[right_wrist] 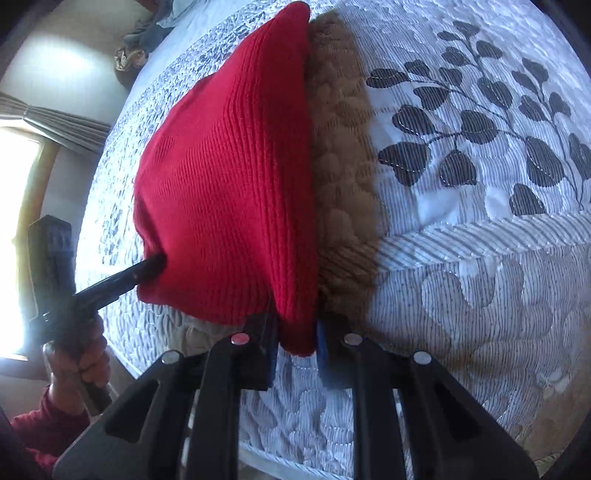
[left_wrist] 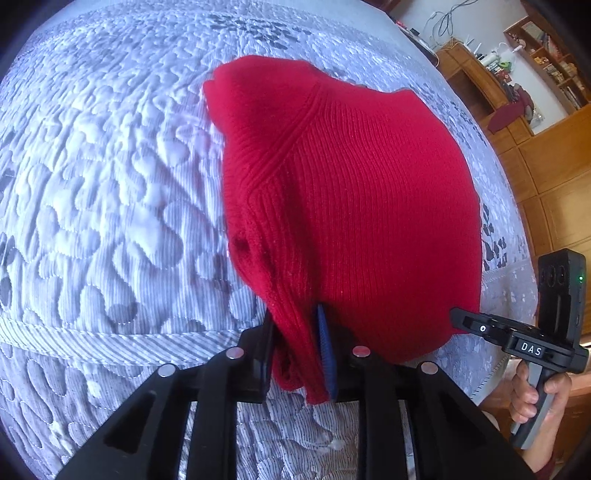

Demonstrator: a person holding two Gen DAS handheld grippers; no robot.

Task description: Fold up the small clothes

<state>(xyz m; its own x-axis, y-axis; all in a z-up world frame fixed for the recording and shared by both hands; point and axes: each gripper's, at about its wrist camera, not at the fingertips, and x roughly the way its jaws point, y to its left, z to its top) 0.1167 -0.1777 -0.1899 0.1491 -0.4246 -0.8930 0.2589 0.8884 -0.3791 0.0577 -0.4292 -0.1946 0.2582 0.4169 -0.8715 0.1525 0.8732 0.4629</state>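
A red ribbed knit garment (left_wrist: 351, 206) is held up over the quilted grey-white bedspread (left_wrist: 110, 184). My left gripper (left_wrist: 301, 354) is shut on its near edge, with red fabric bunched between the jaws. My right gripper (right_wrist: 297, 347) is shut on another edge of the same garment (right_wrist: 229, 192), which casts a brown-tinted shadow on the bedspread (right_wrist: 461, 277) to its right. The right gripper also shows in the left wrist view (left_wrist: 458, 317), at the garment's lower right edge. The left gripper shows in the right wrist view (right_wrist: 155, 264), at the garment's lower left corner.
Wooden shelves and cabinets (left_wrist: 517, 122) stand beyond the bed at the right. A window with curtains (right_wrist: 22, 184) is at the left. A pile of cloth (right_wrist: 147, 33) lies at the bed's far end. The bedspread has a dark leaf print (right_wrist: 480, 122).
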